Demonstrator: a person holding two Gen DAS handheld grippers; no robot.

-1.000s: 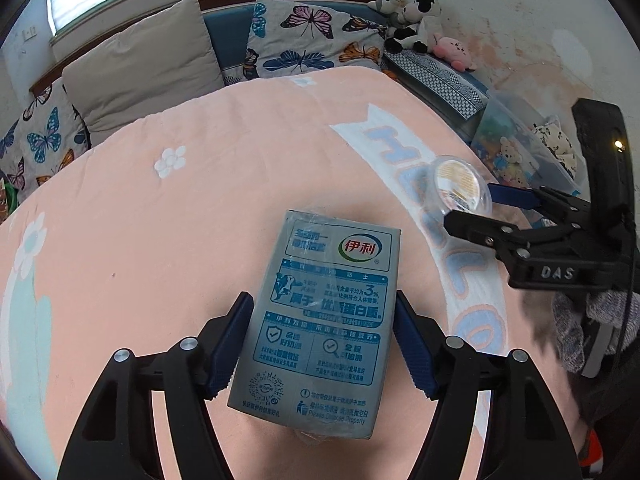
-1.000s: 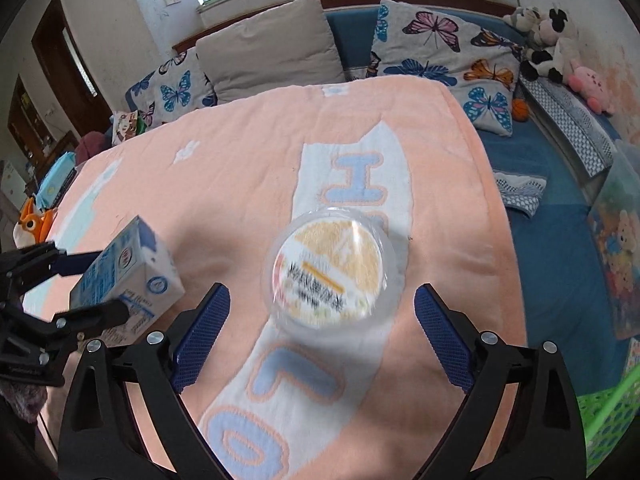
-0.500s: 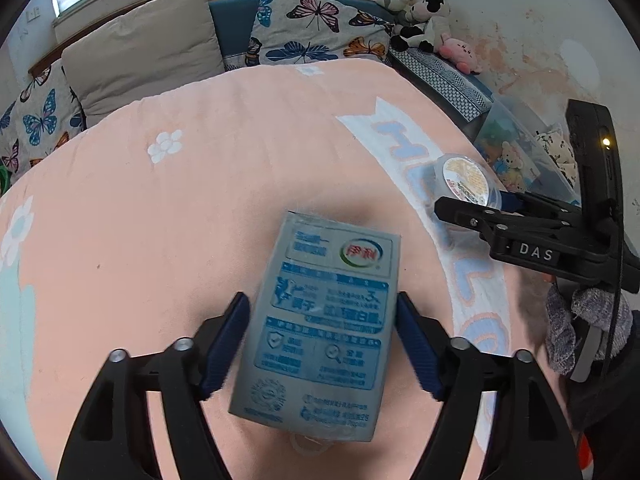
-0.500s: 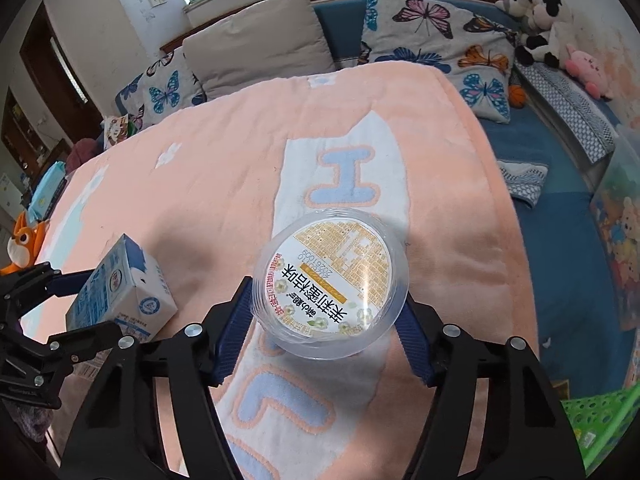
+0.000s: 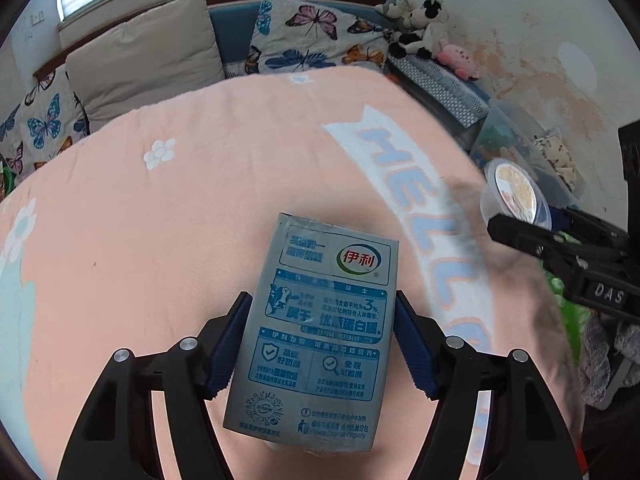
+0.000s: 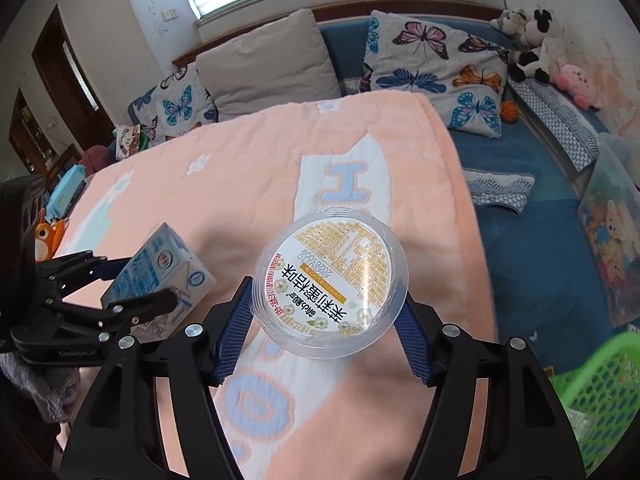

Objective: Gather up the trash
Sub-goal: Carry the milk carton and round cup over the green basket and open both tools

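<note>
Milk carton (image 5: 320,332): grey-blue, printed face up, pinched at both sides, lifted off the peach blanket.
Plastic cup (image 6: 330,282): clear, round, label-sealed lid, gripped and tilted.

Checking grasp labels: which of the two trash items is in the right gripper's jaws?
The round clear plastic cup with the printed lid, clamped in the right gripper. The blue-and-white milk carton sits in the left gripper.
</note>
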